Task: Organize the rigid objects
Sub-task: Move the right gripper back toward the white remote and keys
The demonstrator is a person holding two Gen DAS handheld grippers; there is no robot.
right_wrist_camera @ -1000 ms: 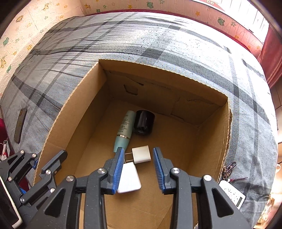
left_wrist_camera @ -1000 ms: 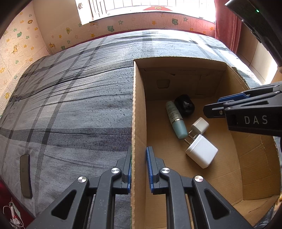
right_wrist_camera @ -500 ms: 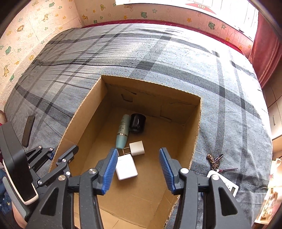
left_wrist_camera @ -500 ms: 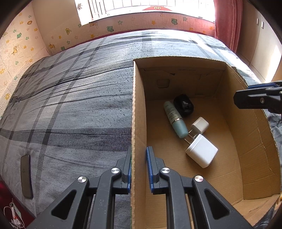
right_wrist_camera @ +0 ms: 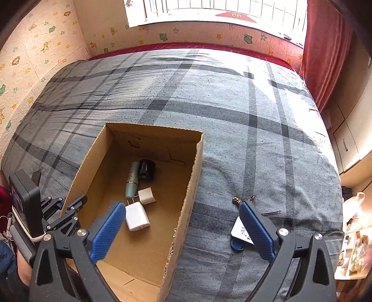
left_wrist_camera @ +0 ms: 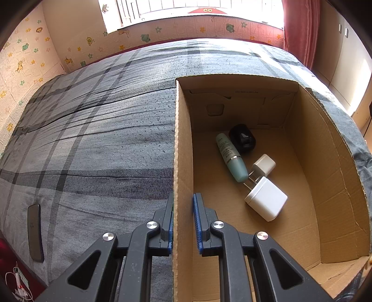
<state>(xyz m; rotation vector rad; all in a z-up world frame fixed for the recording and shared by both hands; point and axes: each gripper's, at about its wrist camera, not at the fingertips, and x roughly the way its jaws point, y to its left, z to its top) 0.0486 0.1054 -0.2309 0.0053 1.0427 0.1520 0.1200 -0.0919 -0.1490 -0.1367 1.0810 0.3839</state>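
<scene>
Right wrist view: the right gripper (right_wrist_camera: 181, 228), jaws just spread wide and empty, hangs over the box (right_wrist_camera: 194, 176) rim and bedspread (right_wrist_camera: 232, 104). The left gripper (left_wrist_camera: 183, 220) pinches the box's near wall. Inside lie two chargers (right_wrist_camera: 137, 217), a tube (right_wrist_camera: 132, 178) and a black jar (right_wrist_camera: 146, 169). The key bunch (right_wrist_camera: 240, 230) outside looks light, hard and loose; its flat tag seems the best hold.

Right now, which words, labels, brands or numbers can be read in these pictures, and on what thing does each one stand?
No text reads clearly.
Green tube: dark print along its side, too small to read.
Cardboard box: one faint printed line on the far inner wall, blurred.
White card on the bed beside the box: dark print, partly hidden by the right gripper, unreadable.
Red sign at the window: two characters, blurred.
</scene>
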